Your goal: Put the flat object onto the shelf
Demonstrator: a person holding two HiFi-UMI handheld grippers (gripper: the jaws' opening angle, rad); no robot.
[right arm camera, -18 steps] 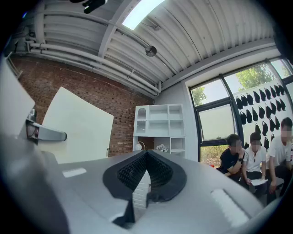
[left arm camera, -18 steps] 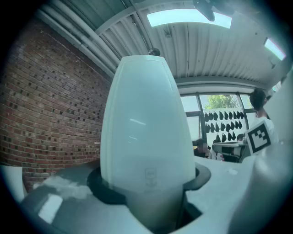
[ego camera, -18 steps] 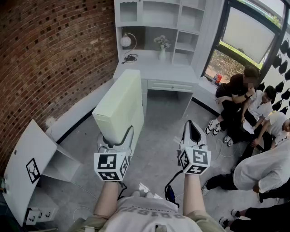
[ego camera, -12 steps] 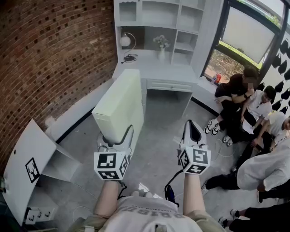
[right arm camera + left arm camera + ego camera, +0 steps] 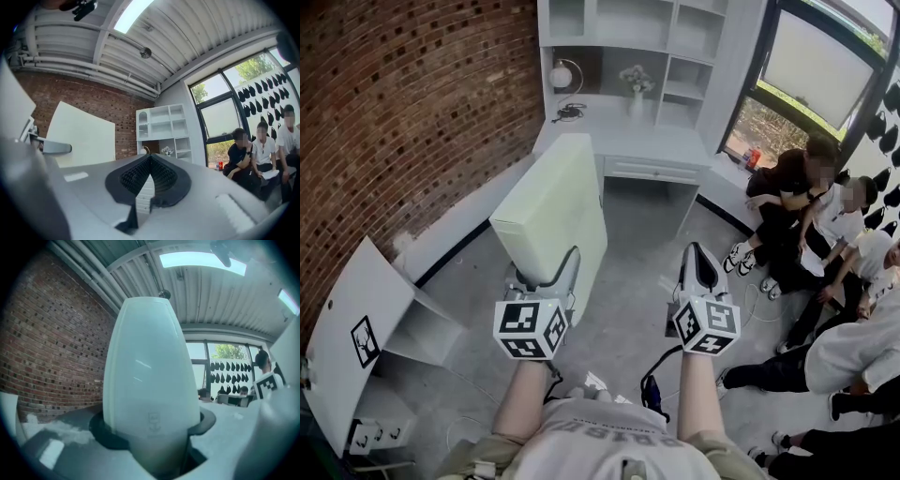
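The left hand-held gripper (image 5: 546, 274) is clamped on the lower edge of the flat panel (image 5: 553, 211), a pale, wide board that stands on edge and rises up and away from the jaws; in the left gripper view the flat panel (image 5: 150, 376) fills the space between the jaws and blocks most of what lies ahead. The right hand-held gripper (image 5: 698, 267) is held level beside it, apart from the board, and in its own view the right hand-held gripper (image 5: 149, 180) has its ribbed pads pressed together with nothing between them. The panel is in the air above the grey floor (image 5: 642, 281), well apart from the white shelf unit (image 5: 628, 28) against the far wall. Below the shelf compartments a desk (image 5: 652, 150) juts out toward the person, so it lies between the panel and the lower shelves. On the desk's left part stand a round-globed lamp (image 5: 560, 77) and a tangle of black cable (image 5: 569, 116); nearer the middle is a vase (image 5: 636, 107) of pale flowers. A brick wall (image 5: 412, 112) runs along the left, close to the panel's far side. At lower left a white cabinet (image 5: 356, 342) lies tipped over on the floor, its open compartments facing up. To the right, several people (image 5: 811, 202) sit on the floor beneath a large window (image 5: 816, 66), near the desk's right end.
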